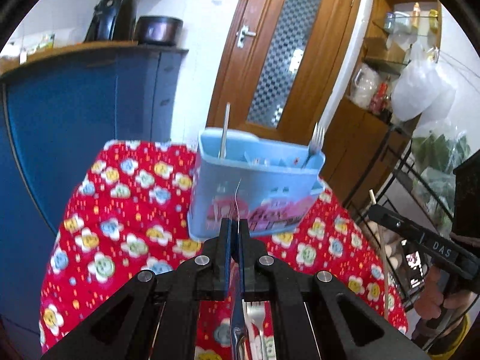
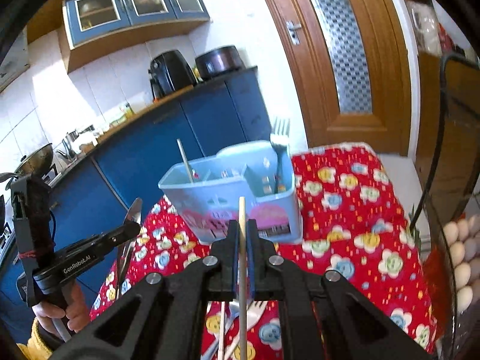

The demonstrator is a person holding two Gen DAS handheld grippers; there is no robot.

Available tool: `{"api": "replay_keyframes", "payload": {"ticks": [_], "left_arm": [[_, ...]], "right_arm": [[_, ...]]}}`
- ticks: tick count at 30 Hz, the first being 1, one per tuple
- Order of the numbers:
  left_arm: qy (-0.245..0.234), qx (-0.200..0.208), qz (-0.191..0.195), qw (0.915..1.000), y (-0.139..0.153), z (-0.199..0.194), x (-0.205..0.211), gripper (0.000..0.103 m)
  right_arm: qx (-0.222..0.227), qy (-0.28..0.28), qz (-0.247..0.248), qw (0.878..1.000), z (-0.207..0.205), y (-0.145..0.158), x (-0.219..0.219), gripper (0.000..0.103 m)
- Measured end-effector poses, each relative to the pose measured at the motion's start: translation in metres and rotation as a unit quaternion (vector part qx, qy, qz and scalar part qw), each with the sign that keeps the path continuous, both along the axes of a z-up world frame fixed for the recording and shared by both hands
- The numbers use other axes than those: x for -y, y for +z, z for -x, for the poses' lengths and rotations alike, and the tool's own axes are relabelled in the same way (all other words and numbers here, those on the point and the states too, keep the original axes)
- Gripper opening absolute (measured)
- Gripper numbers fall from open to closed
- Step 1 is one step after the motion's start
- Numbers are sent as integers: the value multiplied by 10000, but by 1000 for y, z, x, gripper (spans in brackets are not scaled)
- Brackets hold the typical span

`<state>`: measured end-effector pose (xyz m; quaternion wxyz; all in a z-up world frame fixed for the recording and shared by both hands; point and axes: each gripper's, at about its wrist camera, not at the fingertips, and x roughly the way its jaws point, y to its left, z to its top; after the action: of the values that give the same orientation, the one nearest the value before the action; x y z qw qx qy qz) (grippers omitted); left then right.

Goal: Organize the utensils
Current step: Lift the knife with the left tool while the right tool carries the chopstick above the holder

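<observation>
A light blue utensil holder (image 1: 255,186) (image 2: 237,198) stands on the red flowered tablecloth (image 1: 126,198) (image 2: 345,198). A fork (image 2: 279,147) sticks up in its right compartment and a thin stick (image 2: 184,160) in its left one. My left gripper (image 1: 235,222) is shut on a table knife (image 1: 238,198), seen edge-on, in front of the holder and above the cloth. My right gripper (image 2: 242,223) is shut on a wooden chopstick (image 2: 242,240), also just short of the holder. Each gripper shows in the other's view, the left gripper (image 2: 132,228) and the right gripper (image 1: 375,210).
More forks (image 2: 255,312) and sticks lie on the cloth under the grippers. Blue cabinets (image 1: 75,120) stand left of the table and a wooden door (image 1: 285,54) behind it. A wire rack with eggs (image 2: 462,252) stands close on the right.
</observation>
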<state>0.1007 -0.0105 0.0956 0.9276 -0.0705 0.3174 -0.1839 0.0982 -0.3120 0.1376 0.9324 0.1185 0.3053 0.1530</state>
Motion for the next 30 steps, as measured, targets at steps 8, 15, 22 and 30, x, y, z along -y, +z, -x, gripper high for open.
{"api": "replay_keyframes", "payload": {"ticks": [8,15,22,30], "left_arm": [[104,653,39,9978,40,-22,7,4],[203,1113,26,9936,71,-46,16,4],[419,1450,66,9885,85,-74,25,4],[665,1920,162,9790,101,-107,32,4]], "right_arm": [[354,-34,-56,9994,-22,24,1,6],[639,-72,-72,9979,-47,43,5,6],[831,-122,-210,9962,-75,50,5,6],[1183,-280,-299,9921,-111,58,6,6]]}}
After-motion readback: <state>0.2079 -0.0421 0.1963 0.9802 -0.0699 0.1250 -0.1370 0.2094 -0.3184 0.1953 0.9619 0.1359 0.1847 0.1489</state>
